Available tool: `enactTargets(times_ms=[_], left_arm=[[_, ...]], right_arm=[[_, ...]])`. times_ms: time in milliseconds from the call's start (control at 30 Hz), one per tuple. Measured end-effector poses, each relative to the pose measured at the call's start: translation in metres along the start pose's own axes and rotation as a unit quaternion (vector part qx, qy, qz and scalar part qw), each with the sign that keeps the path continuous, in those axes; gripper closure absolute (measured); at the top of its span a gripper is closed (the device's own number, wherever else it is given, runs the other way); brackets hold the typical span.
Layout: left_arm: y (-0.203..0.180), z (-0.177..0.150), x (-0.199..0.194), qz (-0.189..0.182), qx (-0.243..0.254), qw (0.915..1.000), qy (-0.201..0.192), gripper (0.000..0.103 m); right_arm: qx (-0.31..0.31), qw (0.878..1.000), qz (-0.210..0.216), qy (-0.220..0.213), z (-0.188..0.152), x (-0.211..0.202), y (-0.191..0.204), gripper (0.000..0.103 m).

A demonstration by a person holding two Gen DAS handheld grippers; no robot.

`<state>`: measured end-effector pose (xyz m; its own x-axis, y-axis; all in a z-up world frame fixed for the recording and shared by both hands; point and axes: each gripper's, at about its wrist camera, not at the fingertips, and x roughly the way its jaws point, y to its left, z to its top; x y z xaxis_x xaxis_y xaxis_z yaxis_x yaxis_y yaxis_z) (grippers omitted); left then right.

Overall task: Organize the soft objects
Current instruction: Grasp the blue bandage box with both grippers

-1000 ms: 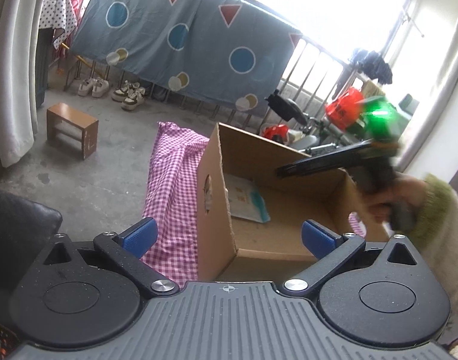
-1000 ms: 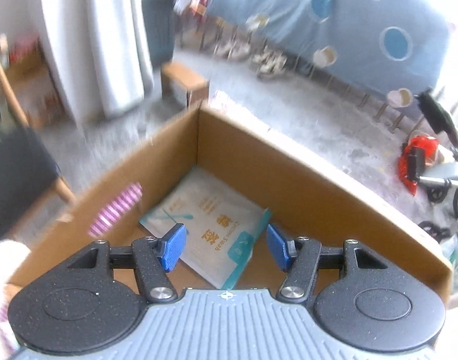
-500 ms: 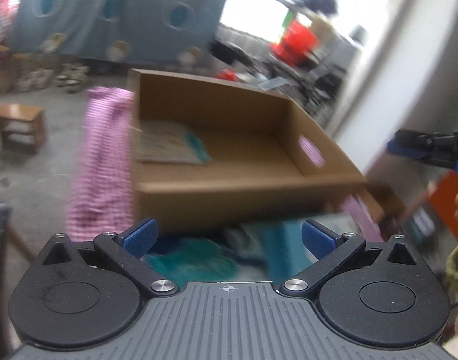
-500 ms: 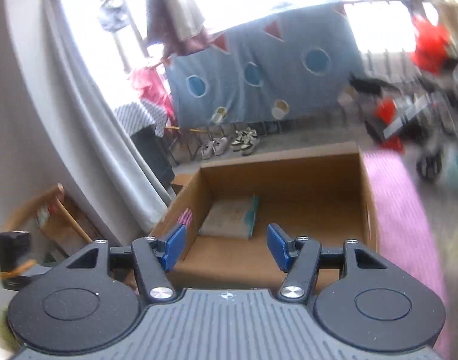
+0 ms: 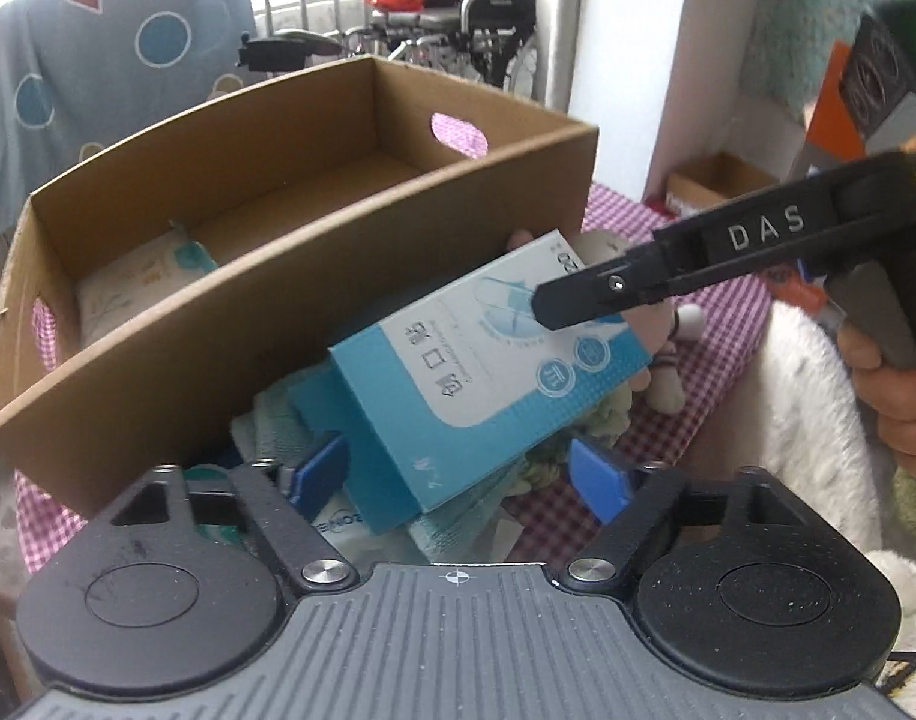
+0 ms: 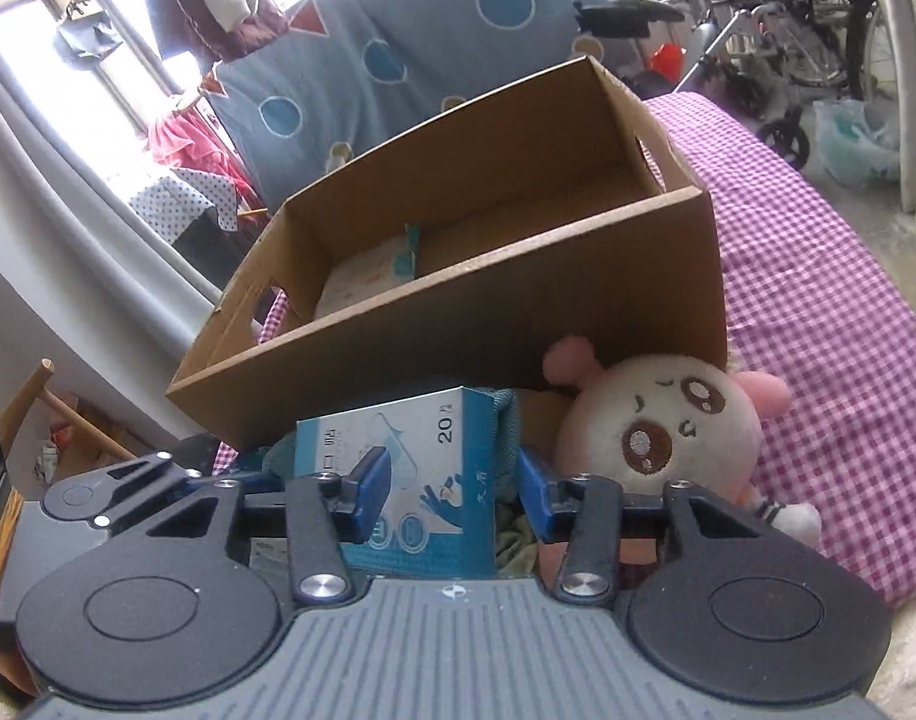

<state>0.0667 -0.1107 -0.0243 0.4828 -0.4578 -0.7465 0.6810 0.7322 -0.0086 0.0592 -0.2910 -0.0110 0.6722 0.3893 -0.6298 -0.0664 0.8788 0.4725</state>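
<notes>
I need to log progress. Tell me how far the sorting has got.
Done: one pale packet lies in the cardboard box. In hand: both grippers, the left gripper and the right gripper, jaws just closing, straddle the blue box, not yet clamped. Left: the plush toy and teal cloth outside.

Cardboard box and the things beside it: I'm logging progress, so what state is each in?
Cardboard box: open-topped, one white packet lying flat inside.
Blue box: outside, tilted on the pile, between both grippers' jaws.
Plush toy: outside, against the box wall.
Left gripper: closing, pads not pressing.
Right gripper: closing, not gripping.
</notes>
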Motion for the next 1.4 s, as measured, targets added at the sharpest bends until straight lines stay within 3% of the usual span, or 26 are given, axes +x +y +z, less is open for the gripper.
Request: enactTargets(times_ms=[333,467,700,1000,1167,1400], left_arm=[[-0.012,0.005,0.01,0.044,0.023,0.9988,0.002,0.031],[-0.012,0.007,-0.002,0.038,0.014,0.9991,-0.015,0.031],[-0.013,0.018,-0.045,0.061,0.017,0.9955,-0.071,0.03],[0.026,0.057,-0.074,0.081,0.001,0.9898,-0.117,0.029],[0.056,0.091,-0.049,0.079,-0.008,0.9922,-0.097,0.029],[0.114,0.146,0.02,0.038,-0.039,0.9985,-0.009,0.028]], right_arm=[[0.003,1.0,0.013,0.004,-0.003,0.01,0.0,0.058],[0.002,1.0,0.011,-0.007,-0.001,-0.001,0.006,0.058],[-0.016,0.998,0.023,-0.047,0.009,-0.031,0.03,0.058],[-0.075,0.992,0.065,-0.08,0.063,-0.03,0.065,0.058],[-0.083,0.992,0.075,-0.055,0.109,0.002,0.064,0.058],[-0.042,0.996,0.065,0.038,0.188,0.085,0.028,0.058]])
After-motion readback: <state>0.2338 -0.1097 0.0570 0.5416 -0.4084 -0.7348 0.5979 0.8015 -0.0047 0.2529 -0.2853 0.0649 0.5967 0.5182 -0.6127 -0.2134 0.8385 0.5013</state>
